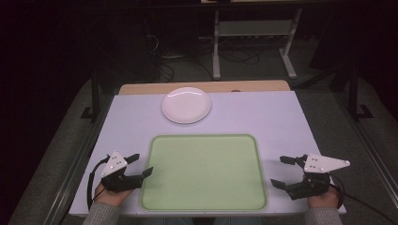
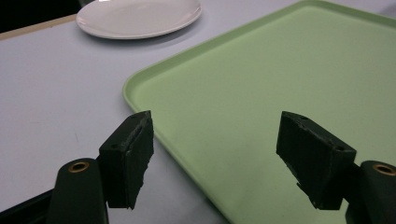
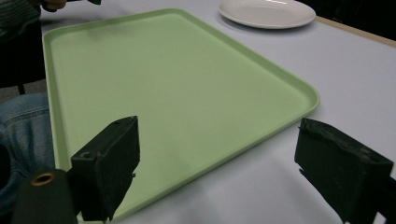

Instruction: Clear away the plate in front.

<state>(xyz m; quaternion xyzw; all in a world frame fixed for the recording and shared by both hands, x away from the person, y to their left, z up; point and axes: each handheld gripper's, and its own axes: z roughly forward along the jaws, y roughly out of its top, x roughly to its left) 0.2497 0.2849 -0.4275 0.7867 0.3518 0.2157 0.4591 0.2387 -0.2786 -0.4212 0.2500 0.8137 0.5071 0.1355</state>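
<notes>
White table (image 1: 263, 117), green tray (image 1: 204, 171) between your left gripper (image 1: 139, 165) and right gripper (image 1: 283, 171), both spread empty; grip opposite rims evenly.

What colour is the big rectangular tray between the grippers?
Pale green tray, clearest in the high view.

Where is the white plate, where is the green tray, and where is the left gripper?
white plate (image 1: 186, 105), high view, middle of its face.
green tray (image 1: 204, 171), high view, bare middle of its floor.
left gripper (image 1: 140, 165), high view, the gap midway between its two fingertips.
</notes>
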